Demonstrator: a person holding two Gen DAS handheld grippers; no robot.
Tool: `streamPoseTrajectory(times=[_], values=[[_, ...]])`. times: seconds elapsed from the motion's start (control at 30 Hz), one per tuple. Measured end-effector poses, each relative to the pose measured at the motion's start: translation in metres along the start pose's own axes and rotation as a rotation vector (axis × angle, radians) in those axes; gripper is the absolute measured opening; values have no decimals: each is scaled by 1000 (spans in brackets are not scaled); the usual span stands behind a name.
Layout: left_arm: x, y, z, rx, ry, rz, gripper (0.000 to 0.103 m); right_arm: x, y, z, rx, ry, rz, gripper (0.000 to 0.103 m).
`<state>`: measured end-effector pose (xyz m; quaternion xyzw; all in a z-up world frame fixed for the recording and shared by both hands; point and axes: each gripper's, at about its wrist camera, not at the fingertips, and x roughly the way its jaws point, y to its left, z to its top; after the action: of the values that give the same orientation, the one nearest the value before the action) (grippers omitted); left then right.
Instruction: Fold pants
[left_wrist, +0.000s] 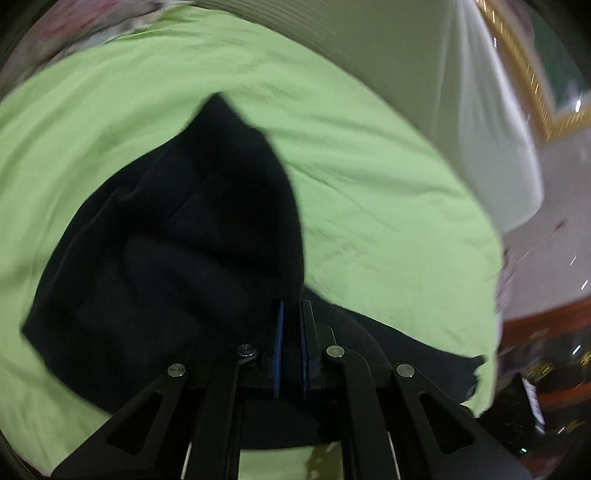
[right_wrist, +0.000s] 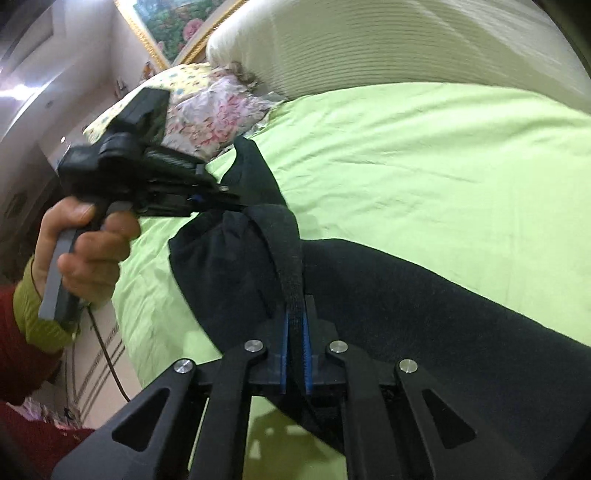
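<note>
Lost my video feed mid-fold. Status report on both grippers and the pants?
Left gripper shut on pants. Right gripper shut on the waistband. Pants lifted off green sheet. Nothing in the way.

Black pants (right_wrist: 369, 295) lay across a light green bedsheet (right_wrist: 424, 155). The right gripper (right_wrist: 295, 325) had its blue pads pressed together on a band of the dark cloth, pinched upright between them. To the left, a hand (right_wrist: 88, 251) in a red and green sleeve (right_wrist: 26, 332) gripped the handle of the left gripper (right_wrist: 236, 201), whose tip met the pants' raised fold. A flowered pillow (right_wrist: 210, 118) and a framed picture (right_wrist: 173, 26) sat behind it, beside a ribbed white headboard (right_wrist: 388, 44).
</note>
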<state>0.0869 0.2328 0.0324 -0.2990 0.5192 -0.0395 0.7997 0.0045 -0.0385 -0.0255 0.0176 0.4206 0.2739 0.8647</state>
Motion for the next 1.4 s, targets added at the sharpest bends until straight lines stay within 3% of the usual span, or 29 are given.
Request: streamPoseTrajectory(times=[0.13, 0.27, 0.33, 0.37, 0.4, 0.47, 0.57, 0.73, 0.77, 0.83, 0.87, 0.9, 0.97, 1.1, 1.2, 1.4], values=[[-11, 19, -20, -39, -65, -36, 2, 5, 16, -5, -82, 29, -4, 7], [-20, 35, -23, -33, -48, -56, 3, 12, 19, -3, -75, 46, -3, 7], [-26, 24, -20, 6, -48, -37, 13, 12, 26, -3, -107, 50, -31, 7], [-28, 14, -15, 45, -49, -9, 31, 13, 30, -2, -124, 54, -43, 7], [-24, 1, -7, 74, -34, 14, 56, 12, 32, -3, -131, 54, -51, 7], [-23, -16, 1, 77, 0, 59, 76, 13, 33, -5, -135, 57, -60, 7], [4, -44, 15, 123, 37, 147, 76, 14, 35, -9, -120, 51, -55, 7], [65, -81, 24, 219, 143, 343, 71, 11, 36, -11, -117, 41, -45, 7], [75, -83, 23, 227, 163, 378, 63, 11, 37, -11, -121, 38, -44, 7], [83, -86, 19, 250, 183, 392, 35, 11, 37, -10, -127, 35, -44, 7], [84, -87, 16, 281, 187, 382, 13, 11, 38, -10, -129, 33, -46, 7], [83, -88, 14, 311, 175, 381, 11, 11, 38, -10, -128, 29, -47, 7], [68, -84, 7, 331, 116, 349, 6, 7, 38, -10, -127, 17, -47, 7], [18, -55, 0, 210, -5, 164, 4, -4, 42, -11, -144, -18, -52, 7], [-27, -19, -22, 123, -120, 65, 4, -9, 46, -10, -179, -32, -59, 7], [-56, 33, -80, 46, -210, -15, 4, 2, 53, -16, -220, 18, -67, 7]])
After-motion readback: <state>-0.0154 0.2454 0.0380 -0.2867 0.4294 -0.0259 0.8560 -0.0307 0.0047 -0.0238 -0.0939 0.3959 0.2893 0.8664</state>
